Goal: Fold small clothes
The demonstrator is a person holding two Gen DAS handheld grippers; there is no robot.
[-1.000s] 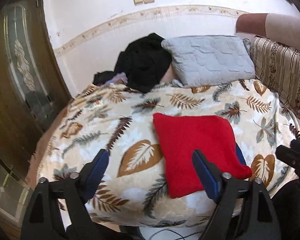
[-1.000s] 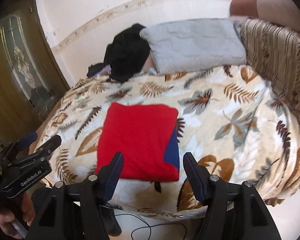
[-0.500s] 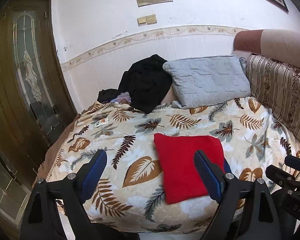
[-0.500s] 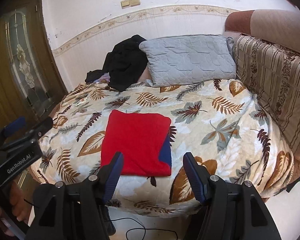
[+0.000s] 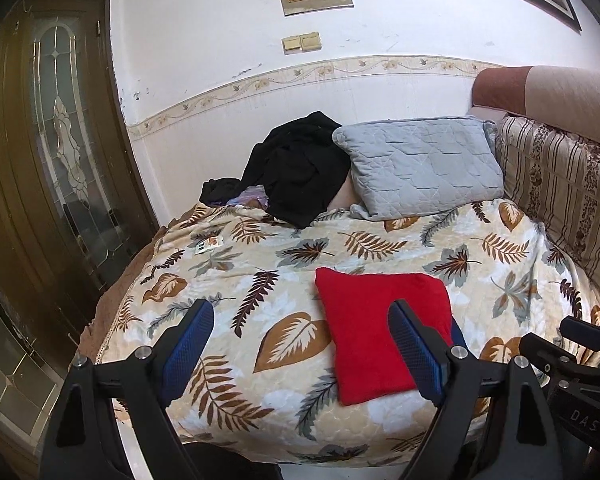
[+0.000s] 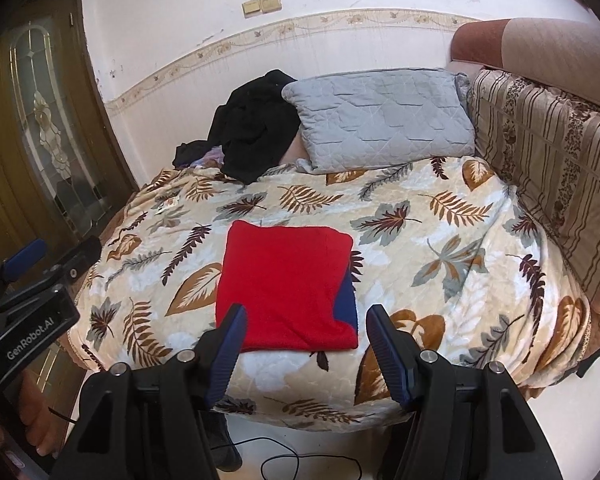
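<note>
The red garment (image 6: 286, 286) is seen folded square on the bed (image 6: 440, 240), while both the left gripper (image 5: 300, 354) and right gripper (image 6: 304, 350) are held wide and empty, clear of it, so little appears left to do.

The leaf-print blanket (image 6: 440, 216) lies bare around the folded red cloth (image 6: 288, 280) at nine, twelve and three o'clock, open for a gripper to pass. At twelve, well beyond, the grey pillow (image 6: 380, 120) and black clothes heap (image 6: 256, 128) block the wall side. At three, the striped cushion (image 6: 548, 168) walls the edge.
</note>
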